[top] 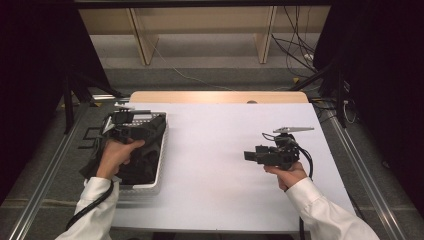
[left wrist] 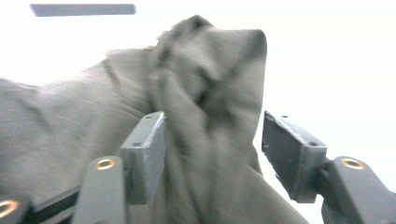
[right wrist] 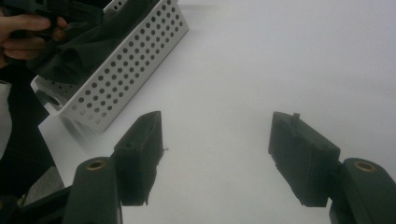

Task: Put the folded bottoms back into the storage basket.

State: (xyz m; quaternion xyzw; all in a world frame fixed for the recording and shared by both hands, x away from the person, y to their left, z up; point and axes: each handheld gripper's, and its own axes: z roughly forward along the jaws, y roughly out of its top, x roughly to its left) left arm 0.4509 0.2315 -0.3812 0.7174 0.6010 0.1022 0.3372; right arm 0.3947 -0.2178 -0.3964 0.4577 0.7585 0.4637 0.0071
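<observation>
Honestly my worry is the dark cloth [top: 145, 150] snagging on the left gripper [left wrist: 212, 140] and getting dragged out of the white basket [top: 162, 165] at the table's left edge when I lift away. That gripper's jaws are parted, with a cloth fold standing between them; the far pad isn't pressing it. My right gripper [right wrist: 215, 154] hangs wide open and empty over bare table [right wrist: 280, 70].

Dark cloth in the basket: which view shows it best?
The left gripper view: the dark cloth is close up, folds visible, a ridge between the open jaws. The high view shows it heaped in the white basket, partly behind the hand. The right gripper view shows a corner.
</observation>
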